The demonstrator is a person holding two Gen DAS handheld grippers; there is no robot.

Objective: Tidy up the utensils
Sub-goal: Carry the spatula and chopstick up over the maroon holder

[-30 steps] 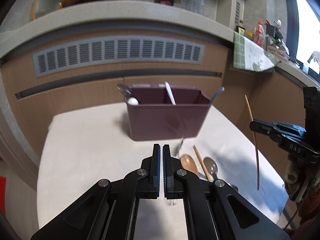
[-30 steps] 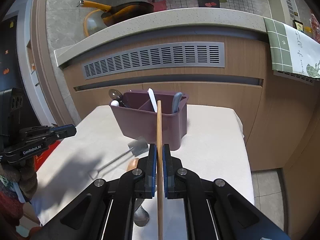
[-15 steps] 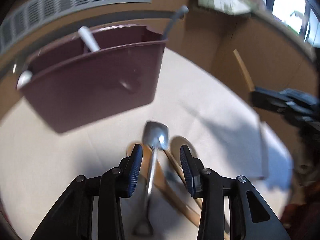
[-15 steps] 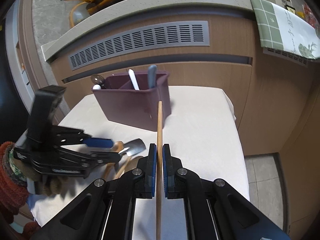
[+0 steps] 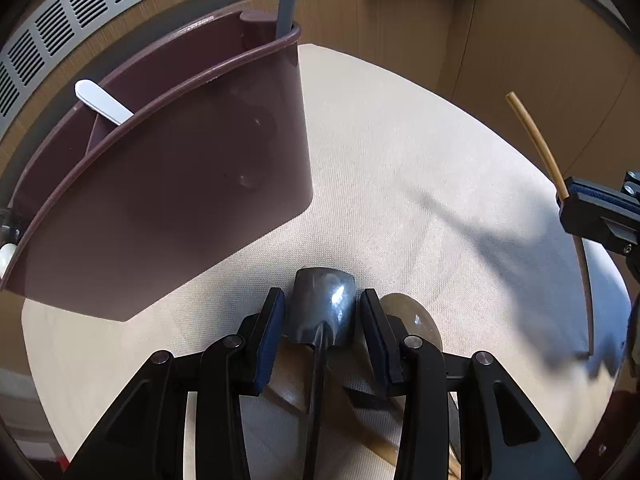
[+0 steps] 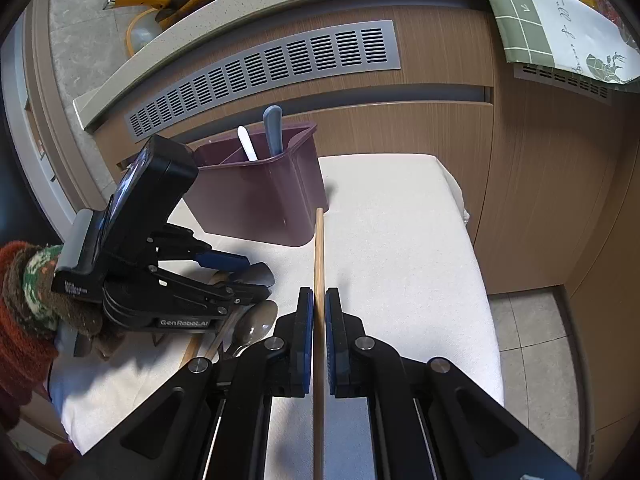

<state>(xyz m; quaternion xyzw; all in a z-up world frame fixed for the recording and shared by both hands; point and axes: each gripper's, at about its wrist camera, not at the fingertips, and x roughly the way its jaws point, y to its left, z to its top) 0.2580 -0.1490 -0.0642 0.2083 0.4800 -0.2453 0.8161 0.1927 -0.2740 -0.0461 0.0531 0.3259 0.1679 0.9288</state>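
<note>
Low over the tabletop (image 5: 400,152), left gripper (image 5: 322,312) is straddling a metal spatula (image 5: 322,312), jaws apart, having just opened. Wooden spoon (image 5: 416,322) and maroon caddy (image 5: 168,184) are crowding close. Right gripper (image 6: 316,320) is clamping a chopstick (image 6: 319,248).

The left gripper (image 5: 322,312) hangs over the table (image 5: 400,160), jaws apart around a metal spatula (image 5: 322,310), beside the maroon caddy (image 5: 180,200).

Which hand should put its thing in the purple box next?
Probably the right gripper: it's already shut on the chopstick, which points toward the purple caddy. The left gripper is open around the metal spatula, not gripping yet.
</note>
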